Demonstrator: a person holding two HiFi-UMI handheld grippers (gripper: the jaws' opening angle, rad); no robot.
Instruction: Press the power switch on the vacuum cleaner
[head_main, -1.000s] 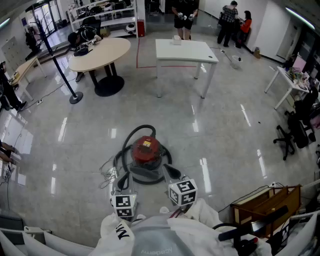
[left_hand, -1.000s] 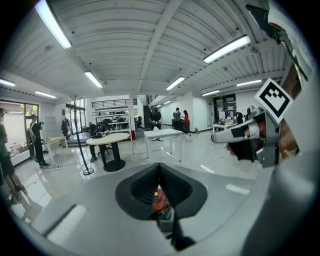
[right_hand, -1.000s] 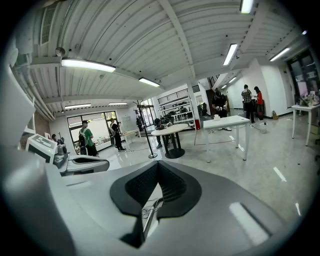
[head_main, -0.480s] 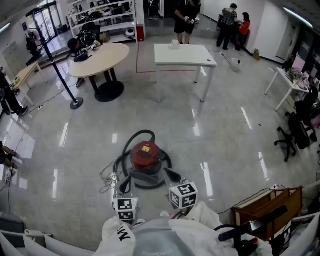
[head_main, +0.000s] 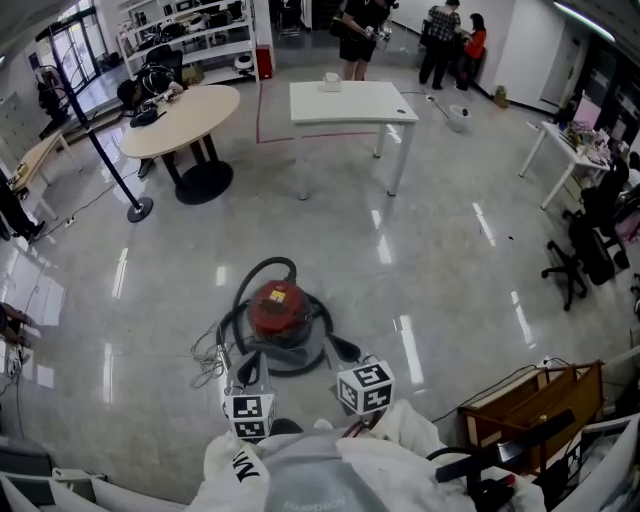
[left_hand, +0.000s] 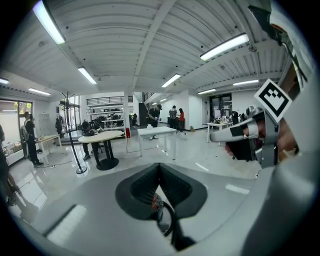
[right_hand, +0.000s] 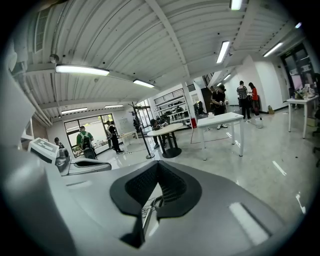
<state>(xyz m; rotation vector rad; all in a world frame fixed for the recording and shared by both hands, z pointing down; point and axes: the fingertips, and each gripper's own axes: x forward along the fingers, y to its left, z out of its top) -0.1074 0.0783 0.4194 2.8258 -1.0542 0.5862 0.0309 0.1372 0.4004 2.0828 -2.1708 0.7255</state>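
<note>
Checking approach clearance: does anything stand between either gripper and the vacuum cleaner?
Nothing visible blocks them. The left gripper and right gripper hang just short of the vacuum cleaner; only its own black hose loops round the body on the floor, likely low enough to reach over.

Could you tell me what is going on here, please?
A person stands over the red vacuum on the floor, a gripper in each hand. The left gripper and right gripper are both shut and empty, held above the vacuum's near side. Neither touches it yet.
</note>
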